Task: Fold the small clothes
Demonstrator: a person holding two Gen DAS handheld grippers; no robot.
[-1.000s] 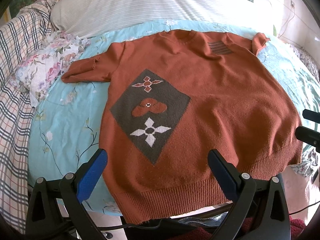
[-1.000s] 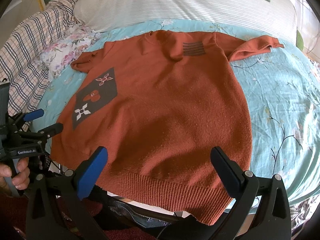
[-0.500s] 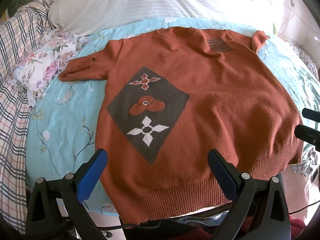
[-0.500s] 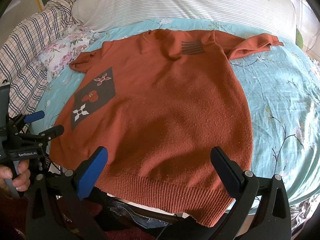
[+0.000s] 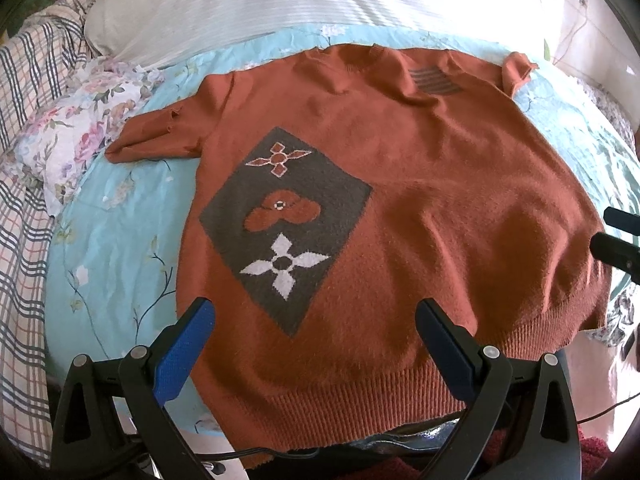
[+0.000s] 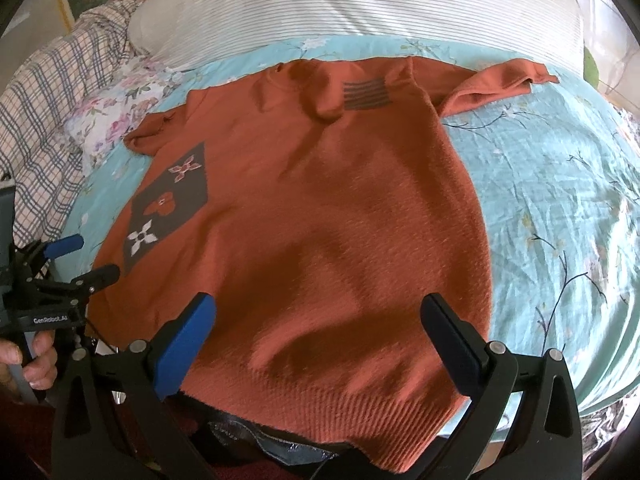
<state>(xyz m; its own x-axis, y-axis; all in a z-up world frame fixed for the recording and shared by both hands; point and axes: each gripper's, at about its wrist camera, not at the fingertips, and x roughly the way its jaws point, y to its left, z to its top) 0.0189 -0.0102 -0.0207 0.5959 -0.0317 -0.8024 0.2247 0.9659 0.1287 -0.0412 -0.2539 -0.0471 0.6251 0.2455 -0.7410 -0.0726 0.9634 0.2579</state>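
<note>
1. Rust-orange knitted sweater with dark diamond flower patch (image 5: 400, 208) (image 6: 320, 220) spread flat, front up, on pale blue floral bed sheet (image 5: 120, 240) (image 6: 560, 200).
2. Left hand-held gripper (image 5: 314, 320) (image 6: 82, 256) jaws apart, above ribbed hem, holding nothing.
3. Right hand-held gripper (image 6: 320, 312) (image 5: 616, 236) jaws apart, over hem, holding nothing.

A home bedroom: bed with floral sheet (image 6: 560, 200), striped pillow (image 6: 360, 4), plaid blanket (image 5: 24, 240).
</note>
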